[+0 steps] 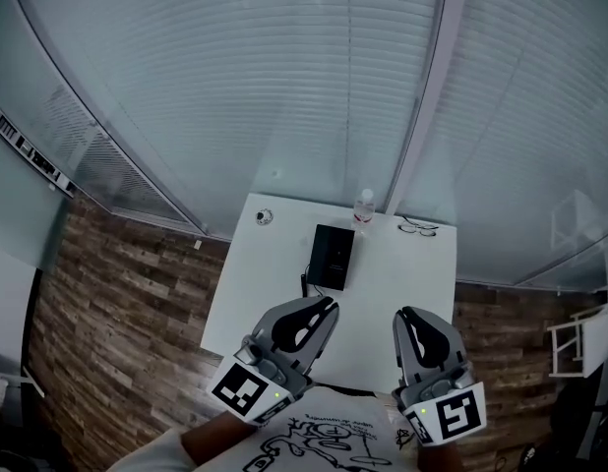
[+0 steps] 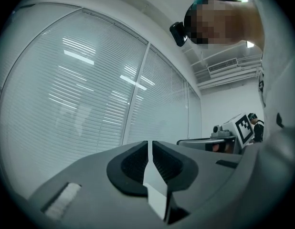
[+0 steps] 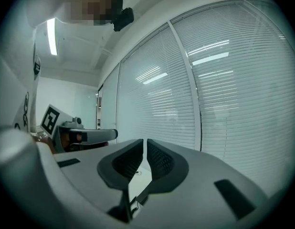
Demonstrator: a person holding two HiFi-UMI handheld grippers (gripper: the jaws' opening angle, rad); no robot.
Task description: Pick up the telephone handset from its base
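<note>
**Both grippers closed and empty, telephone far off on the table**

The left gripper (image 1: 329, 305) and the right gripper (image 1: 407, 315) hang side by side over the near edge of a white table (image 1: 422, 303), pointing level toward the far side. In each gripper's own view the two dark pads meet with only a thin seam between them, and nothing is caught there.

The black telephone (image 1: 333, 256) lies flat around the middle of the table, toward its far half, well apart from both grippers. At this size the handset cannot be told apart from the base. A dark cord (image 1: 305, 283) runs from the telephone's near left corner.

The only container in sight is a clear bottle (image 1: 364, 207). It stands upright at the far edge of the table, just beyond the telephone's far right corner. Whether it holds any liquid cannot be made out.

To the bottle's right a pair of glasses (image 1: 418, 228) lies near the far edge. A small round object (image 1: 264, 217) sits at the far left corner. Behind the table rises a wall of closed blinds (image 1: 284, 87), and wood-patterned flooring (image 1: 117, 303) shows on both sides.
</note>
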